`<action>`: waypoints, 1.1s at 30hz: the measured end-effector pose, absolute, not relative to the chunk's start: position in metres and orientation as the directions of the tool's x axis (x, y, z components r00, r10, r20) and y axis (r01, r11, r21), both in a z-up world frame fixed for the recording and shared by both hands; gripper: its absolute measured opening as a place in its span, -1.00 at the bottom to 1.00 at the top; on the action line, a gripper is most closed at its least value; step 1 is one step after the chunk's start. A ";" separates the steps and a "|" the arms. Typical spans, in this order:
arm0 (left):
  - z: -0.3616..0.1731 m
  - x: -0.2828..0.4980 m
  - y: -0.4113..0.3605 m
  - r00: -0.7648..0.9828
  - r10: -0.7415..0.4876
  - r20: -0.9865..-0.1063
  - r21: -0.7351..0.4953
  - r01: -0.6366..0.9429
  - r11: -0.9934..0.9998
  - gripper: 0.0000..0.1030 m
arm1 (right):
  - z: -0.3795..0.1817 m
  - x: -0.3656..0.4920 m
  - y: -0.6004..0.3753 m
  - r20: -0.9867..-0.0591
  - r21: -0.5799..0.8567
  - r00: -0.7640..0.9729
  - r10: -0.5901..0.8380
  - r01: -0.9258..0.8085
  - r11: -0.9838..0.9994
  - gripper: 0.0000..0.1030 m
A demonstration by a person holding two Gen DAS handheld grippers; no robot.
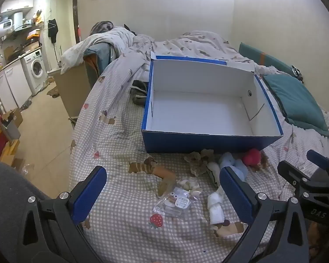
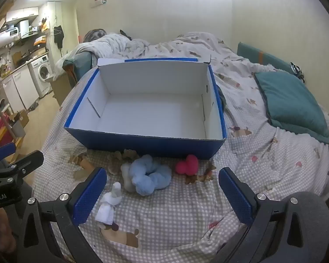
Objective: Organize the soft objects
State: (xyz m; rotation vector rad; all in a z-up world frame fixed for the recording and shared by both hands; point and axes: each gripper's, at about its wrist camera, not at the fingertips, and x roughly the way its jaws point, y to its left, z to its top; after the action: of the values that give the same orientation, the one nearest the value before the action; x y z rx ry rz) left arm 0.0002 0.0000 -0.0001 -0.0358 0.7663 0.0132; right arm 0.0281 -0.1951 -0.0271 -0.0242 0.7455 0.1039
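Note:
An open blue box with a white inside (image 1: 199, 109) (image 2: 147, 109) stands empty on the checked bed. In front of it lie a light blue fluffy scrunchie (image 2: 150, 175) (image 1: 234, 164), a red plush heart (image 2: 187, 164) (image 1: 252, 156), a white rolled sock (image 2: 109, 203) (image 1: 216, 206), a beige lacy item (image 1: 199, 160) (image 2: 120, 157) and a clear packet of small things (image 1: 175, 202). My left gripper (image 1: 162, 195) is open and empty above the packet. My right gripper (image 2: 162, 195) is open and empty, just short of the scrunchie.
A teal cushion (image 2: 294, 105) (image 1: 296, 103) lies right of the box. A rumpled duvet (image 2: 164, 46) fills the back of the bed. A dark item (image 1: 139, 92) lies left of the box. The bed edge drops to the floor (image 1: 41, 118) at left.

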 end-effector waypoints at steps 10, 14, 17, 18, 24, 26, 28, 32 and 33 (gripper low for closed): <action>0.000 0.000 0.000 0.725 0.001 -0.688 -0.025 -0.025 0.999 1.00 | -0.027 0.028 -0.196 -0.678 0.012 0.730 0.083 -0.102 0.995 1.00; 0.000 0.000 0.000 0.726 0.003 -0.688 -0.023 -0.025 0.999 0.99 | -0.027 0.028 -0.196 -0.678 0.012 0.730 0.084 -0.103 0.995 1.00; 0.000 0.000 0.000 0.726 0.004 -0.687 -0.022 -0.025 0.999 1.00 | -0.027 0.028 -0.196 -0.678 0.013 0.730 0.084 -0.102 0.995 1.00; 0.000 0.000 0.000 0.726 0.004 -0.687 -0.022 -0.026 0.999 1.00 | -0.027 0.028 -0.196 -0.678 0.013 0.730 0.084 -0.102 0.995 1.00; 0.000 0.000 0.000 0.727 0.005 -0.687 -0.022 -0.027 0.999 1.00 | -0.027 0.028 -0.196 -0.678 0.014 0.730 0.084 -0.102 0.995 1.00; 0.000 0.000 0.000 0.727 0.005 -0.687 -0.021 -0.027 0.999 1.00 | -0.027 0.028 -0.196 -0.679 0.013 0.729 0.084 -0.102 0.995 1.00; 0.000 0.000 0.000 0.727 0.005 -0.687 -0.021 -0.027 0.999 1.00 | -0.027 0.028 -0.196 -0.678 0.014 0.730 0.085 -0.103 0.995 1.00; 0.000 0.000 0.000 0.728 0.005 -0.686 -0.021 -0.026 0.999 0.99 | -0.027 0.028 -0.196 -0.678 0.014 0.730 0.085 -0.102 0.995 1.00; 0.000 0.000 0.000 0.728 0.004 -0.686 -0.021 -0.026 0.999 1.00 | -0.027 0.028 -0.196 -0.678 0.014 0.730 0.085 -0.102 0.995 1.00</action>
State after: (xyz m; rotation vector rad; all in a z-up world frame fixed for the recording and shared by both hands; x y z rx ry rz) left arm 0.0000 -0.0002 0.0000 -0.0297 0.7555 0.0165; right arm 0.0279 -0.1959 -0.0267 -0.0244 0.7455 0.1029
